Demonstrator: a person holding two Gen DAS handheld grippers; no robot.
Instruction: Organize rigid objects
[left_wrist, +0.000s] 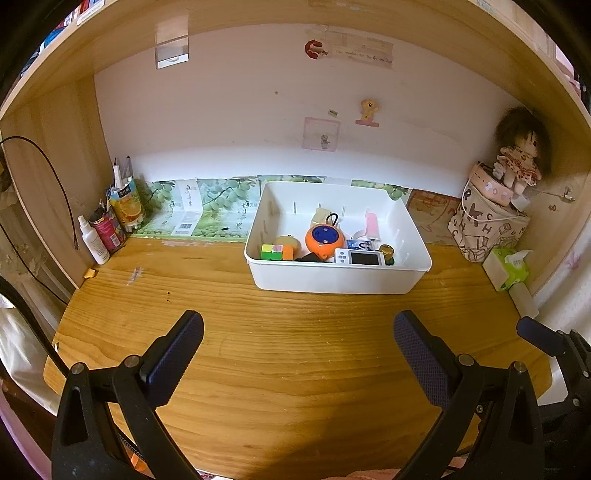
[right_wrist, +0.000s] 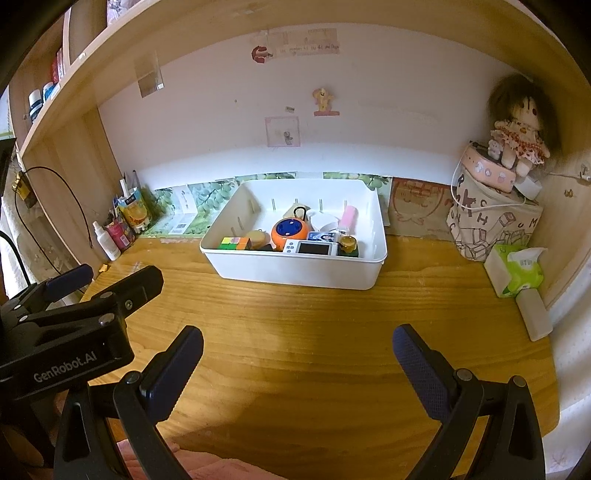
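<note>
A white bin (left_wrist: 343, 280) (right_wrist: 295, 275) stands at the back of the wooden desk. In it lie an orange round toy (left_wrist: 324, 240) (right_wrist: 290, 229), a colour cube (left_wrist: 277, 252) (right_wrist: 234, 243), a white handheld device (left_wrist: 360, 257) (right_wrist: 311, 247), a gold-lidded jar (left_wrist: 386, 251) (right_wrist: 348, 243), a pink object (left_wrist: 372, 223) (right_wrist: 349, 216) and several other small items. My left gripper (left_wrist: 298, 334) is open and empty above the bare desk, short of the bin. My right gripper (right_wrist: 297, 349) is open and empty too. The left gripper also shows in the right wrist view (right_wrist: 70, 284) at the left.
A spray bottle (left_wrist: 94, 240) and snack packets (left_wrist: 127, 206) stand at the back left. A printed fabric bag (left_wrist: 487, 225) with a doll (left_wrist: 519, 155) on top sits at the back right. A tissue pack (left_wrist: 508, 267) lies beside it. Wooden side walls enclose the desk.
</note>
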